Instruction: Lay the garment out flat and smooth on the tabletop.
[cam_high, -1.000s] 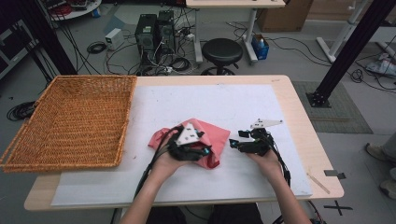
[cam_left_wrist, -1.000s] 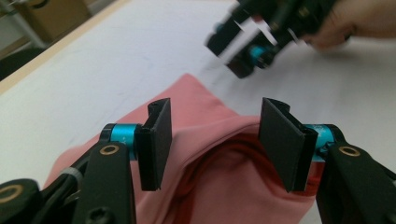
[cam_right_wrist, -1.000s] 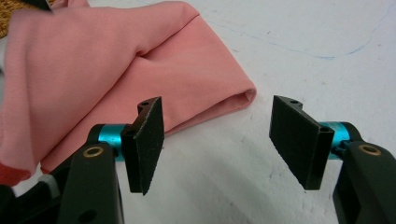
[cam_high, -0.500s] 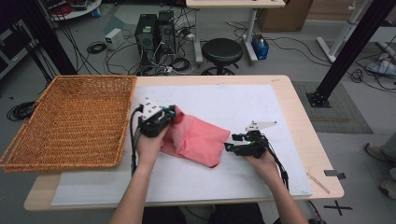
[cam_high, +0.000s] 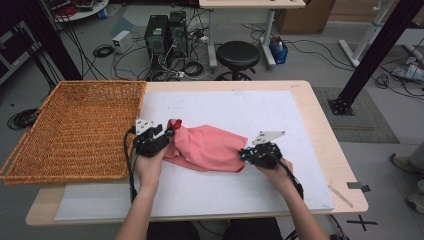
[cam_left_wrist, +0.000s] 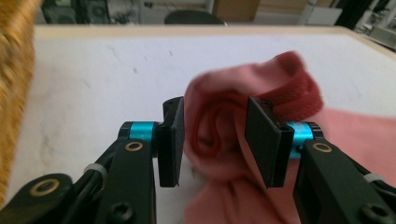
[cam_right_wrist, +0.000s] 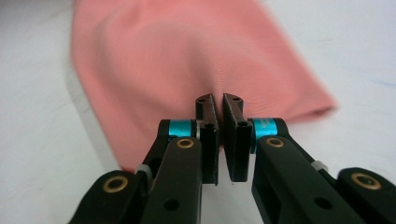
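A pink cloth (cam_high: 210, 147) lies stretched out on the white mat between my two grippers. My left gripper (cam_high: 169, 134) is at its left end, close to the basket. In the left gripper view the jaws (cam_left_wrist: 215, 140) have just been opening and stand apart, with the cloth's bunched, darker-hemmed end (cam_left_wrist: 280, 88) loose between them. My right gripper (cam_high: 242, 154) is at the cloth's right edge. In the right gripper view its jaws (cam_right_wrist: 218, 105) have just been closing and are nearly together, pinching the cloth (cam_right_wrist: 177, 56), which puckers toward the tips.
A wide wicker basket (cam_high: 75, 130) sits on the table's left side, right beside my left hand. The white mat (cam_high: 240, 105) covers most of the tabletop. A stool and computer cases stand on the floor beyond the far edge.
My left gripper carried the cloth's end leftward toward the basket, drawing the bunched cloth out long. The right gripper shifted in to the cloth's right edge and closed there.
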